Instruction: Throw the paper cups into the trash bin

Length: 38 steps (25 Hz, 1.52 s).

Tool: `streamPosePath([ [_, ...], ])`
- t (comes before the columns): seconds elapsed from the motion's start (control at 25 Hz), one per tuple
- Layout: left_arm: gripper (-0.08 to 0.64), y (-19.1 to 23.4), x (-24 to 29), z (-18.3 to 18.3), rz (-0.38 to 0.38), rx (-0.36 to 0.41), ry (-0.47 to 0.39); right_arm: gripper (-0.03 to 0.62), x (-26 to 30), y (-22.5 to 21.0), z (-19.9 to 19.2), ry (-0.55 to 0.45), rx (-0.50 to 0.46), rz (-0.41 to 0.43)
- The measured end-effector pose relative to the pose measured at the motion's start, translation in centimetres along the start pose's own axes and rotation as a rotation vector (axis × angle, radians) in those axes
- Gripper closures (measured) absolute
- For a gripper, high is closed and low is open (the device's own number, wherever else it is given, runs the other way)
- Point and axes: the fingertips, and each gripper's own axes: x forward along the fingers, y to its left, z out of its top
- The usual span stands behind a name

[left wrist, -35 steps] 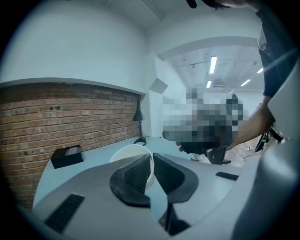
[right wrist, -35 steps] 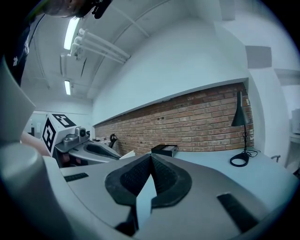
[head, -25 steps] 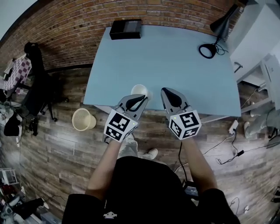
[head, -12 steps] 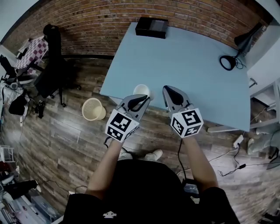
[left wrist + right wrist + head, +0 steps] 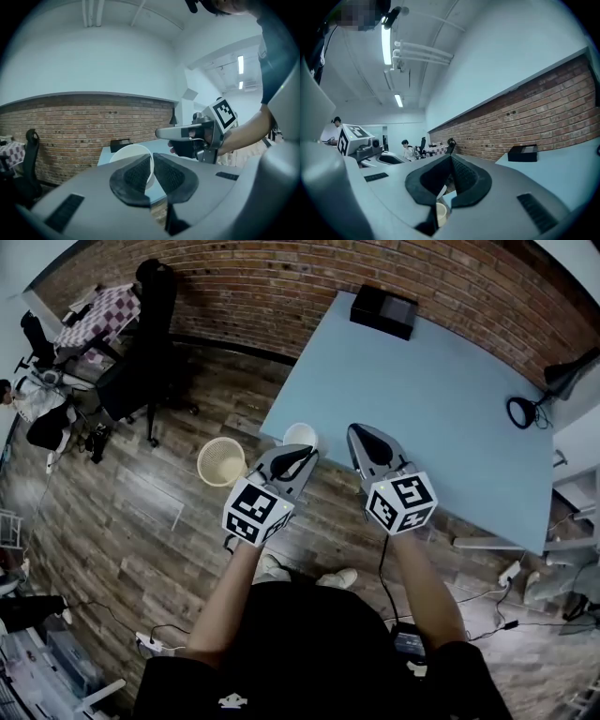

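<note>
- Claw on the left (image 5: pixel 302 454), at eleven o'clock from the person's chest, pinches the wall of a white paper cup (image 5: pixel 299 434). One pad (image 5: pixel 136 173) sits inside the rim and the other outside.
- Right claw (image 5: pixel 361 437), near the cup at its three o'clock, has its pads pressed together at the tips with nothing between them.
- Held cup is at the near corner of the light-blue bench (image 5: pixel 422 395).
- Round cream trash bin (image 5: pixel 221 461) stands on the wooden plank floor (image 5: pixel 141 512) at nine o'clock of the cup, apart from the bench.
- Flat black box (image 5: pixel 384 311) lies at the bench's far edge, about one o'clock, beside the red brick wall (image 5: pixel 262 282).
</note>
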Motion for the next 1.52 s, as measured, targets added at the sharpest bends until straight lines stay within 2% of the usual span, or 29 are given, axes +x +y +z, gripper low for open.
streamPosePath([
  [0.28, 0.532, 6.6, -6.7, -2.3, 0.074, -0.026, 0.004, 0.59, 6.0, 7.0, -1.1, 0.03, -0.016, 0.05],
  [0.56, 0.532, 11.4, -12.2, -4.9, 0.125, -0.072, -0.008, 0.589, 10.2, 12.8, -1.7, 0.05, -0.034, 0.091],
  [1.12, 0.532, 18.0, -21.0, -7.8, 0.195, -0.102, -0.049, 0.589, 16.9, 22.2, -3.1, 0.082, -0.065, 0.168],
  [1.52, 0.532, 21.3, -24.9, -8.9, 0.267, -0.119, -0.062, 0.589, 20.5, 26.0, -3.2, 0.09, -0.093, 0.229],
])
